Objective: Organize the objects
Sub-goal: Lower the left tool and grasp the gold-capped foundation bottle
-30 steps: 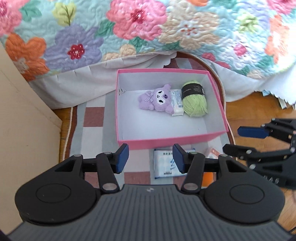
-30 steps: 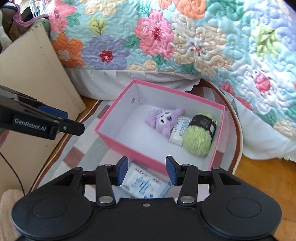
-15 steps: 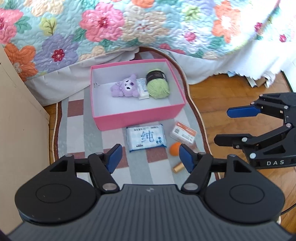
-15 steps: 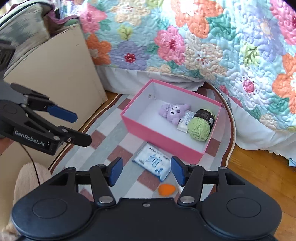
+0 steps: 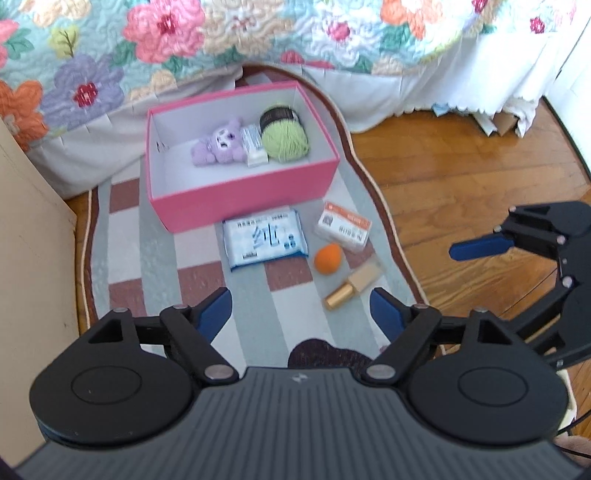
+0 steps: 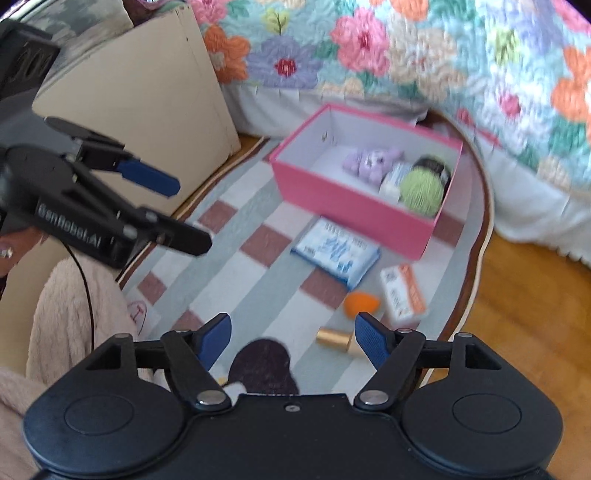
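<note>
A pink box [image 5: 243, 195] [image 6: 351, 206] on a striped rug holds a purple plush [image 5: 219, 146], a small white pack [image 5: 253, 146] and green yarn [image 5: 284, 138]. In front of it lie a blue wipes pack [image 5: 264, 240] [image 6: 336, 253], an orange-white box [image 5: 343, 225] [image 6: 402, 291], an orange sponge [image 5: 328, 258] [image 6: 360, 303] and a gold bottle [image 5: 351, 288] [image 6: 334, 338]. My left gripper [image 5: 299, 314] is open and empty, held high above the rug's near part. My right gripper [image 6: 293, 338] is open and empty, above the rug near the bottle.
A floral quilt [image 5: 258, 33] hangs over the bed behind the box. A beige board [image 5: 33, 236] [image 6: 147, 92] stands at the left. Wood floor [image 5: 461, 177] lies to the right of the rug [image 5: 155, 258]. A dark patch [image 5: 328, 354] sits at the rug's near edge.
Both grippers have pulled back and up from the box, so more of the rug and the loose items shows. Both have opened wider.
</note>
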Tool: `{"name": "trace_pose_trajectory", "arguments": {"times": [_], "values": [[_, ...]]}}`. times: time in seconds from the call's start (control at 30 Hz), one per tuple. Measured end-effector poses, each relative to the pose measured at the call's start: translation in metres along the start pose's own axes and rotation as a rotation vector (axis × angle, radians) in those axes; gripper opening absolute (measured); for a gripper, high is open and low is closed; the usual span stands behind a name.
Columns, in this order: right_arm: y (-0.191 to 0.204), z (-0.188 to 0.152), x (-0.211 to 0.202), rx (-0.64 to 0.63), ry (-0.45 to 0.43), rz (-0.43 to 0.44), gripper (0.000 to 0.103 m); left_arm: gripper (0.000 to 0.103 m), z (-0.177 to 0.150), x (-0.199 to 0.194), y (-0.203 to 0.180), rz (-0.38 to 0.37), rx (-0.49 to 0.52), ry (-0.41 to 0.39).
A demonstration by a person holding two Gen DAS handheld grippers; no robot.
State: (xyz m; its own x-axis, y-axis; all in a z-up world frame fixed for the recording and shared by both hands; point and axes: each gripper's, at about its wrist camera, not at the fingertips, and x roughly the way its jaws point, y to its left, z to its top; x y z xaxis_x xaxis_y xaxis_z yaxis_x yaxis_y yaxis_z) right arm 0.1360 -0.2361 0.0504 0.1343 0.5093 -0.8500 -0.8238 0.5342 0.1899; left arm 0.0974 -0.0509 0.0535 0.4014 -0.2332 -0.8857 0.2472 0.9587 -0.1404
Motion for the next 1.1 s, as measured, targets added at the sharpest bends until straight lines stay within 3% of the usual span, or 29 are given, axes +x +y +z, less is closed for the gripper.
{"name": "trace_pose_trajectory", "arguments": {"times": [0.17, 0.37, 0.53, 0.77, 0.87, 1.1], "values": [[-0.006, -0.026, 0.027, -0.021, 0.017, -0.006, 0.080, 0.086, -0.007, 0.033, 0.001, 0.009, -0.001, 0.040], [-0.020, -0.040, 0.060, -0.068, -0.027, -0.070, 0.080, 0.087, -0.015, 0.073, 0.009, 0.021, -0.029, 0.055], [-0.036, -0.053, 0.092, -0.059, -0.063, -0.085, 0.080, 0.090, -0.025, 0.110, 0.012, -0.007, -0.073, 0.038], [-0.044, -0.080, 0.138, -0.111, -0.117, -0.221, 0.080, 0.090, -0.040, 0.168, 0.008, -0.112, -0.178, 0.038], [-0.047, -0.090, 0.154, -0.141, -0.132, -0.270, 0.080, 0.090, -0.047, 0.186, 0.006, -0.114, -0.214, 0.022], [-0.055, -0.105, 0.182, -0.091, -0.149, -0.286, 0.080, 0.090, -0.066, 0.215, 0.010, -0.143, -0.298, -0.027]]}}
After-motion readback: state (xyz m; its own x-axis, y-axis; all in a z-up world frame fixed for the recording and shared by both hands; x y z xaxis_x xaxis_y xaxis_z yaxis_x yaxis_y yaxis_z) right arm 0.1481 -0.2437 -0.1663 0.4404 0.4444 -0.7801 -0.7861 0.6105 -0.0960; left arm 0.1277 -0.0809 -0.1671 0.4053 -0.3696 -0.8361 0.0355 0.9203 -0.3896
